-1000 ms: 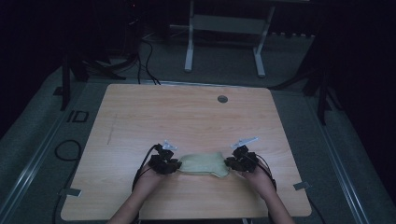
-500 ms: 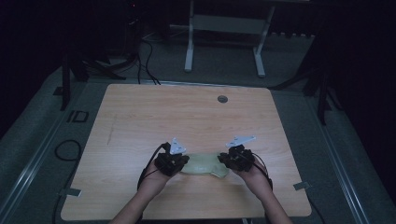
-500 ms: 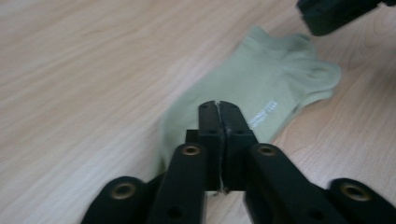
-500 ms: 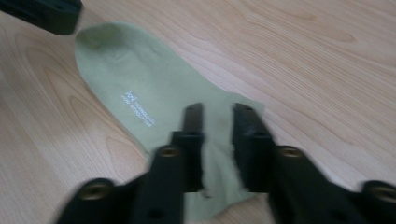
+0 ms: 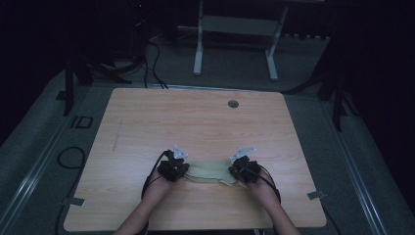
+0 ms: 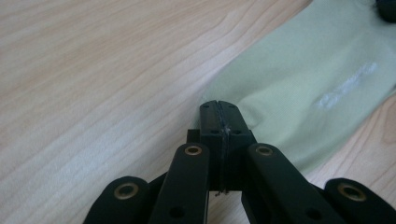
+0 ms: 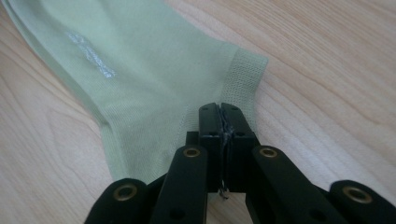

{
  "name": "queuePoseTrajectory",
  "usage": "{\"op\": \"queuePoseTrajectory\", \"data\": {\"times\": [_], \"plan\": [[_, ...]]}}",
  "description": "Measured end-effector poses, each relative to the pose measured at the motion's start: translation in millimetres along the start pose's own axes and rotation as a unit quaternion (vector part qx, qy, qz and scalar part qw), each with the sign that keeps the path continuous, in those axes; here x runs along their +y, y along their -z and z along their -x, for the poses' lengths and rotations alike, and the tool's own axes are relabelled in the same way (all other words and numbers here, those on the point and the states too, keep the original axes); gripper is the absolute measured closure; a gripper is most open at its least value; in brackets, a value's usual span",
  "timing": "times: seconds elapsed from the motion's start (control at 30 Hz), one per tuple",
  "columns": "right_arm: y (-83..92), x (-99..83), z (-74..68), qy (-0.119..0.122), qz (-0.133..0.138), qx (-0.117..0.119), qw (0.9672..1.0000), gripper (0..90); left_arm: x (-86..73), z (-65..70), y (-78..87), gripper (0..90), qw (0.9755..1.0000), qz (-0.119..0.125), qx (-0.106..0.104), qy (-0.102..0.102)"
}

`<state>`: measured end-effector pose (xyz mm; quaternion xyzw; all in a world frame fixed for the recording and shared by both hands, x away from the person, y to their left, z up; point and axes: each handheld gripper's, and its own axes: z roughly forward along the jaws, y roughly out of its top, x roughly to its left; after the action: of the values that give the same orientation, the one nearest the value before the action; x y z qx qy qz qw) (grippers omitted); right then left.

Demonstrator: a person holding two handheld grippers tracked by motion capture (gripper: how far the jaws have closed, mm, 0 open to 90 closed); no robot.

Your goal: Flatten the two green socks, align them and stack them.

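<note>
Your left gripper (image 6: 218,109) has its jaws pressed together, clamped on one end of the pale green sock (image 6: 303,88). Your right gripper (image 7: 221,112) is likewise closed, pinching the sock (image 7: 140,79) just beside its ribbed cuff (image 7: 245,74). In the high view the left gripper (image 5: 172,169) and right gripper (image 5: 243,170) sit at either end of the sock (image 5: 209,171), which lies flat between them on the wooden table (image 5: 195,122), near its front edge, about mid-width. Small round hole (image 5: 233,104) near the far edge.
</note>
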<state>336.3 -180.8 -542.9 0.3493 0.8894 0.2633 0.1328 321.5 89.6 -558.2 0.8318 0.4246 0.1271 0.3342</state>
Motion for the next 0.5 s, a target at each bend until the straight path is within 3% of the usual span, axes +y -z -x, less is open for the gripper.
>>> {"op": "queuePoseTrajectory", "data": {"times": [0.23, 0.3, 0.33, 0.4, 0.47, 0.5], "plan": [[0.2, -2.3, 4.1, -0.011, 0.004, 0.013, 0.9998, 88.1, -6.6, 6.3, 6.6, 88.6, 0.9997, -0.009, -0.011, -0.021], [0.7, -3.4, 4.7, -0.019, 0.006, 0.020, 0.9996, 85.4, -8.1, 7.3, 8.8, 83.4, 0.9995, -0.005, -0.024, -0.021], [1.0, -3.6, 5.5, -0.023, 0.010, 0.027, 0.9993, 82.3, -8.2, 7.7, 11.0, 77.1, 0.9991, 0.003, -0.035, -0.021], [4.5, -3.1, 4.6, -0.032, 0.022, 0.045, 0.9982, 78.0, -7.0, 10.1, 16.4, 69.2, 0.9987, 0.029, -0.034, -0.024], [9.7, -0.3, -1.0, -0.032, 0.037, 0.051, 0.9975, 75.6, -3.9, 13.9, 20.8, 69.3, 0.9965, 0.056, -0.056, -0.027], [11.3, 1.4, -3.7, -0.023, 0.045, 0.054, 0.9972, 74.4, -2.7, 16.3, 20.9, 70.1, 0.9964, 0.056, -0.051, -0.037]]}}
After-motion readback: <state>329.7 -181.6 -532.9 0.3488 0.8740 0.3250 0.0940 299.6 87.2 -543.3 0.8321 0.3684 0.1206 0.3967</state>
